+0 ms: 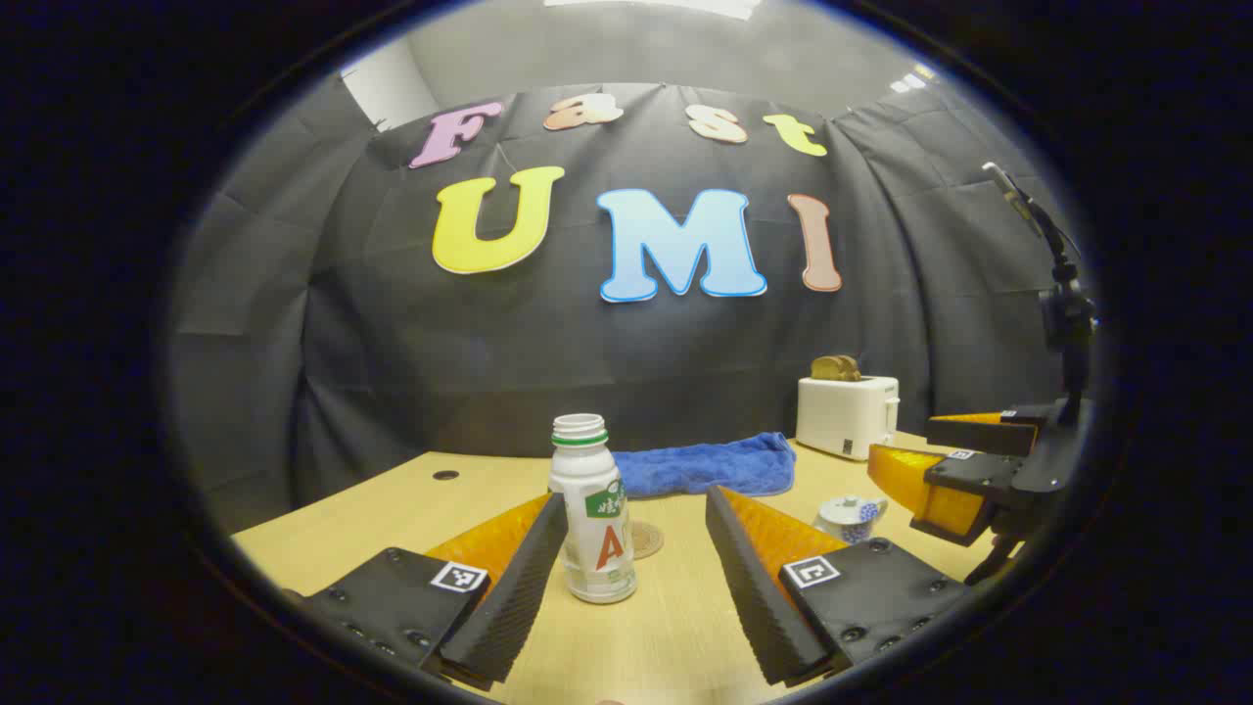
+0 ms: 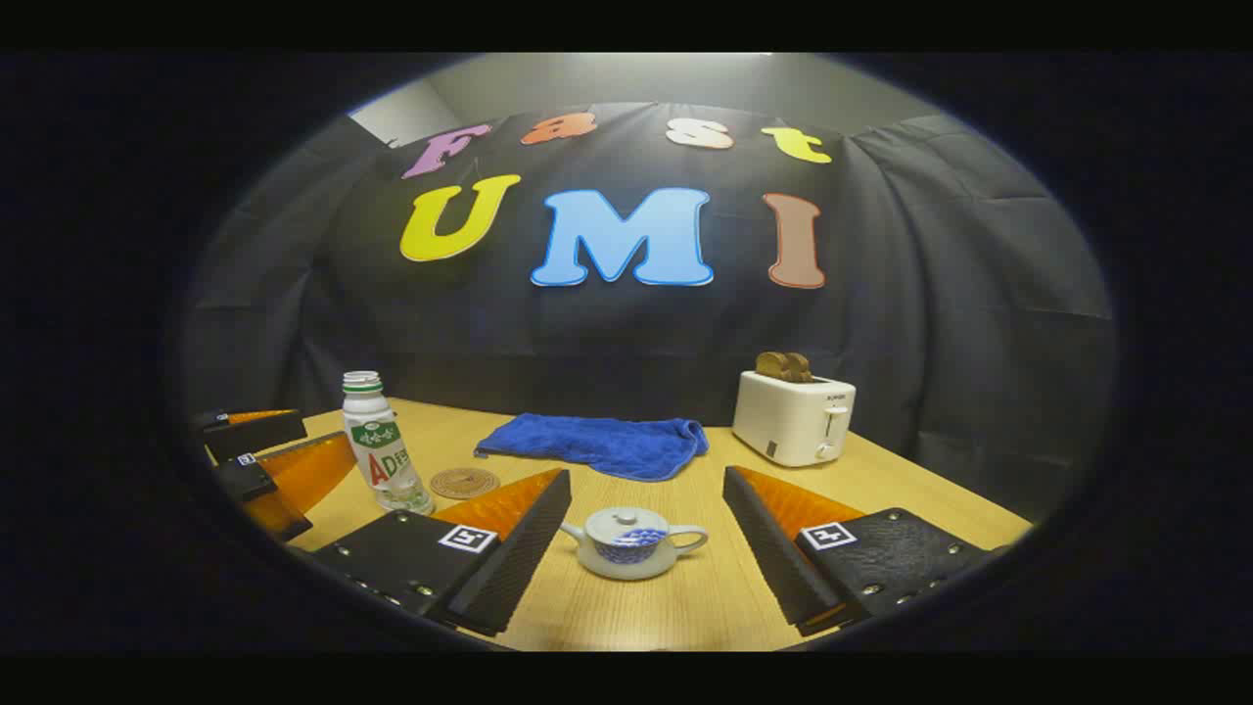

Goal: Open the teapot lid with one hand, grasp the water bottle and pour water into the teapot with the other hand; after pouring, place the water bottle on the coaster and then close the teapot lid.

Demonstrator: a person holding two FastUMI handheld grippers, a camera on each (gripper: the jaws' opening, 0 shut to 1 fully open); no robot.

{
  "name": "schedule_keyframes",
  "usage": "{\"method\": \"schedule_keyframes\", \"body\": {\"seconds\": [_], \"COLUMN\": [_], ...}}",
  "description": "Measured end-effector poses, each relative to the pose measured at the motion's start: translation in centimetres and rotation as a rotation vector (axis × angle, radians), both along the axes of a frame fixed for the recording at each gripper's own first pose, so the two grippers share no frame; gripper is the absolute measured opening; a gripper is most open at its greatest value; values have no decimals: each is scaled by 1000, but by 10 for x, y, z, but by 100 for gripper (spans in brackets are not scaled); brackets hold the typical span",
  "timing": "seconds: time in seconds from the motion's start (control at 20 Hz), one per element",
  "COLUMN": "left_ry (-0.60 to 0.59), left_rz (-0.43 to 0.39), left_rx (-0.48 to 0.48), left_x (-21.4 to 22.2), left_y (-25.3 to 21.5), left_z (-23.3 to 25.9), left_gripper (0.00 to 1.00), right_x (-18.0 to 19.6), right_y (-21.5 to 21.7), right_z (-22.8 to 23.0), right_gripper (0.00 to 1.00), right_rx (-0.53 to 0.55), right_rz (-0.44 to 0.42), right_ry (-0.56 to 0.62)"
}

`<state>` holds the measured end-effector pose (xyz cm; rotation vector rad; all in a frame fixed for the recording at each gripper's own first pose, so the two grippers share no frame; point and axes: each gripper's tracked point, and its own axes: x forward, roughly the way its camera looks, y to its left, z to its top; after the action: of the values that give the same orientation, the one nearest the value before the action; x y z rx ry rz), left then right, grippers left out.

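A white uncapped water bottle point(image 1: 592, 514) stands upright on the wooden table, between the fingertips of my open left gripper point(image 1: 636, 534) and nearer the left finger, with a gap on each side. A small round coaster point(image 1: 646, 539) lies just behind it. In the right gripper view the white-and-blue teapot point(image 2: 634, 543) sits with its lid point(image 2: 626, 522) on, centred between the spread fingers of my open right gripper point(image 2: 646, 509). That view also has the bottle point(image 2: 382, 446), the coaster point(image 2: 465, 482) and the left gripper point(image 2: 269, 465) at the left. The teapot point(image 1: 850, 516) and right gripper point(image 1: 954, 470) appear at the right of the left gripper view.
A blue towel point(image 2: 597, 443) lies at the back of the table point(image 2: 685, 597), and a white toaster point(image 2: 791, 416) with bread stands at the back right. A dark stand point(image 1: 1062, 313) rises at the far right in the left gripper view.
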<state>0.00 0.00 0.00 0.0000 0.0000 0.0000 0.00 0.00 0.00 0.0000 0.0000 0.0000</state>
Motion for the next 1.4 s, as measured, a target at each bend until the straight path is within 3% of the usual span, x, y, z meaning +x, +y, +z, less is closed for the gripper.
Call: {"method": "schedule_keyframes", "body": {"seconds": [0.4,0.5,0.55,0.6,0.7,0.8,0.85,0.9,0.95,1.0,1.25,1.3,1.35,1.4], "left_ry": [0,0,0,0,-8,-24,-7,-1,1,-2,2,1,0,-3], "left_rz": [0,0,0,0,0,0,1,1,1,0,-4,-3,0,-1], "left_rx": [0,0,0,0,0,2,4,2,0,-6,-28,-28,-29,-30], "left_x": [0,0,0,0,1,0,-2,-2,0,1,2,2,2,2], "left_y": [0,0,0,0,0,1,2,2,2,1,0,0,1,0], "left_z": [0,0,0,0,1,9,5,4,3,2,0,0,1,1], "left_gripper": [88,89,88,100,100,100,100,100,100,94,94,94,94,94], "right_x": [0,0,0,0,10,13,20,22,25,25,27,29,31,31], "right_y": [0,0,0,0,-3,5,0,-2,-2,-1,1,2,1,1], "right_z": [0,0,0,0,11,5,0,1,-1,0,4,-1,0,1], "right_gripper": [96,96,88,88,85,66,69,49,46,46,46,3,16,17], "right_rx": [0,0,0,0,11,56,68,52,46,35,33,42,41,31], "right_rz": [0,0,0,0,-32,-7,-27,-25,-23,-20,-15,-16,-16,-16], "right_ry": [0,0,0,0,-69,-28,-28,-34,-31,-33,-33,-32,-29,-28]}}
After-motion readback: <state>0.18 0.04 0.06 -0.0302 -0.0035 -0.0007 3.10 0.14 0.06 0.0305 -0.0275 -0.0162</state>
